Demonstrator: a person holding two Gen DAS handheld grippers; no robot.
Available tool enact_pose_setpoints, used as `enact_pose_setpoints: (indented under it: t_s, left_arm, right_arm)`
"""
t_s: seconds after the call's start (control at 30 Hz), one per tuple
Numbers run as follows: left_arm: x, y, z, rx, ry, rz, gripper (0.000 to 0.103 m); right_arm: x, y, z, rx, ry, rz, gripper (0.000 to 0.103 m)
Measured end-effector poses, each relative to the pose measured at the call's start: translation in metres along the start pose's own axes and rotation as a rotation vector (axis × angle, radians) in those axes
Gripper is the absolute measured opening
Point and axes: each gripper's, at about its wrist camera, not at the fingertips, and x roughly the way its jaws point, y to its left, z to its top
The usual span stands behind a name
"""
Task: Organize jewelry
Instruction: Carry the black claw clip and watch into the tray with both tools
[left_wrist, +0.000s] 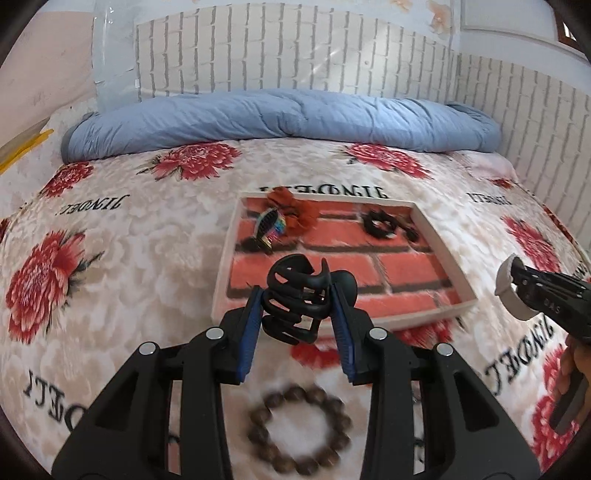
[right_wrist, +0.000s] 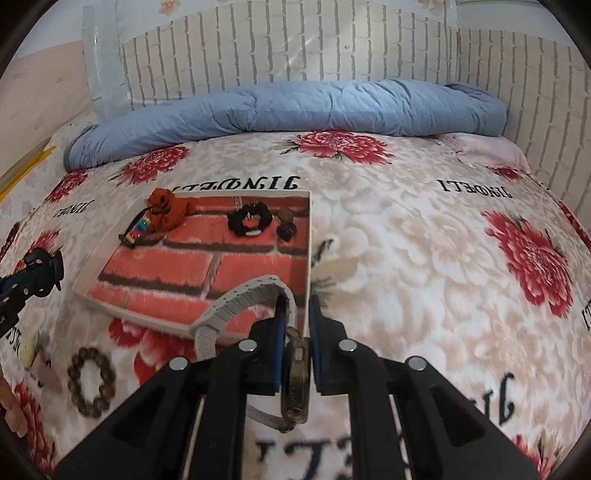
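My left gripper is shut on a black claw hair clip, held above the bed just before the near edge of the white tray. My right gripper is shut on a wristwatch with a grey link band, near the tray's front right corner. The tray has a red brick pattern and holds an orange scrunchie, a rainbow clip, a black scrunchie and a small dark clip. A wooden bead bracelet lies on the bed below my left gripper.
The bed has a floral blanket. A rolled blue quilt lies along the far side under a white brick-pattern wall. A small pale item lies left of the bracelet in the right wrist view.
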Motion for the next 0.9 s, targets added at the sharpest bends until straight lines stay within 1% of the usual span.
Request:
enact_pose_setpoints:
  t_s: [0.23,0.4,0.5,0.57,0.67,0.77,0.9]
  left_arm:
    - [0.042,0.021,0.021,-0.022,0.027,0.013,0.035]
    - [0.077,0.022,0.038,0.020,0.039,0.028,0.035]
    - [0.103,0.023,0.046,0.021,0.053,0.021,0.035]
    - [0.122,0.022,0.048,0.017,0.072,0.022,0.035]
    - [0.143,0.022,0.050,0.017,0.089,0.025,0.035]
    - [0.154,0.021,0.053,0.026,0.091,0.033,0.035]
    - [0.161,0.019,0.056,0.035,0.089,0.033,0.036]
  right_arm:
    - [0.041,0.013,0.025,0.023,0.024,-0.001,0.012]
    - [0.076,0.024,0.047,0.029,0.040,-0.008,0.012]
    - [0.100,0.030,0.057,0.027,0.049,-0.016,0.012]
    - [0.116,0.036,0.060,0.013,0.062,-0.031,0.012]
    - [0.136,0.039,0.062,0.028,0.084,-0.033,0.012]
    - [0.150,0.040,0.063,0.024,0.093,-0.052,0.012]
    - [0.162,0.038,0.063,0.034,0.113,-0.055,0.012]
